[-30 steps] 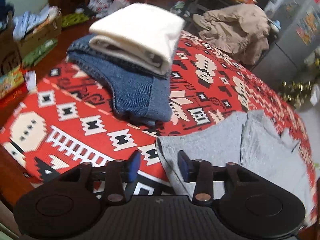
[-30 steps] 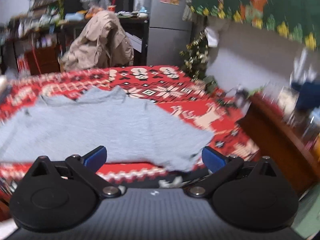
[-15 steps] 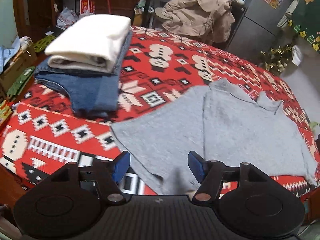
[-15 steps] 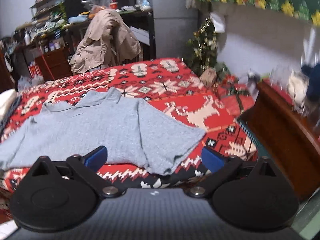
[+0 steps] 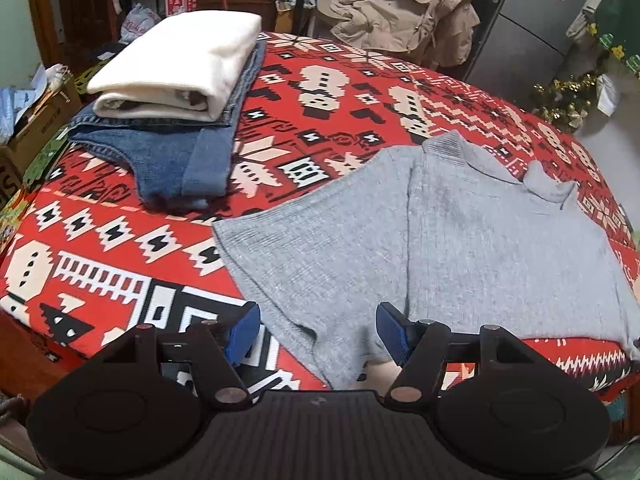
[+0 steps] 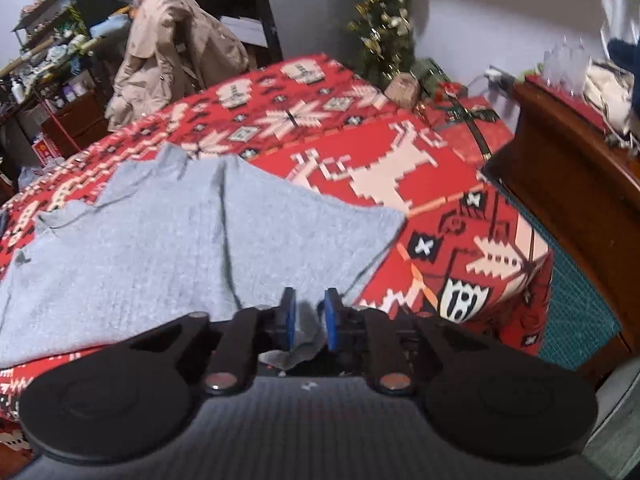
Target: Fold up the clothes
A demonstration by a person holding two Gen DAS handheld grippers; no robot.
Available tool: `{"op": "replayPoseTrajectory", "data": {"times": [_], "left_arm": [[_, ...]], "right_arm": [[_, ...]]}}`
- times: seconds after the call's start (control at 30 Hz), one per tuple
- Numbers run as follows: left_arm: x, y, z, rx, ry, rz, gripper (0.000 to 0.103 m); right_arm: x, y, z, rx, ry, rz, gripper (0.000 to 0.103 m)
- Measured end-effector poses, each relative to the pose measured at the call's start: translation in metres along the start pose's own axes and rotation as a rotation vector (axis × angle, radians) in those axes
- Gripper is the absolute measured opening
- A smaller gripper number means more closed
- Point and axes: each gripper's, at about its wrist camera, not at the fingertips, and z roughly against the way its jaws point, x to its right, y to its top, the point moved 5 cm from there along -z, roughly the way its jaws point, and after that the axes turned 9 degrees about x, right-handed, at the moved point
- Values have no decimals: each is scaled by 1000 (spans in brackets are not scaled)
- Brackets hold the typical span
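A cluttered room, with a tan jacket [image 5: 404, 4] slung over a chair at the back, a grey fridge [image 5: 532, 28] beside it and a small tinselled Christmas tree [image 6: 384, 28] in the corner. In front of all that stands a surface covered by a red, white and black patterned cloth [image 5: 352, 92].

On the far left part of the cloth sits a folded stack: blue jeans [image 5: 176, 148] underneath, a cream folded garment [image 5: 180, 68] on top. Well apart from it, nearer the front edge, a grey knitted sweater [image 5: 460, 240] lies spread flat, collar toward the back, its lower hem hanging a little over the front edge of the surface.

The left tool [image 5: 318, 330] hovers at that front edge over the sweater's near left corner. Its blue pads stand wide apart, the corner of the hem lying between and below them without either pad pressing on it.

The right tool [image 6: 308, 318] is at the sweater's other front corner, where the knit droops over the edge. Its jaws are closing, the pads now close together with a fold of grey fabric bunched between them; a slim gap still shows on each side of the fabric, so I cannot tell that it is pinched tight. A dark wooden cabinet [image 6: 568, 184] stands off to the right of that corner.
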Motion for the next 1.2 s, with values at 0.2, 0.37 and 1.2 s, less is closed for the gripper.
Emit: {"op": "replayPoseTrajectory", "data": {"times": [0.2,0.37,1.2], "left_arm": [[-3,-2,-7,-29,16,20,64],[2,0,-4,-11,5,14,63],[5,3,-6,5,-160,44,37]], "right_arm": [[-1,-7,-8,2,-4,10,17],[1,-6,-2,25,-51,19,1],[-61,-4,63,152,93,173,71]]}}
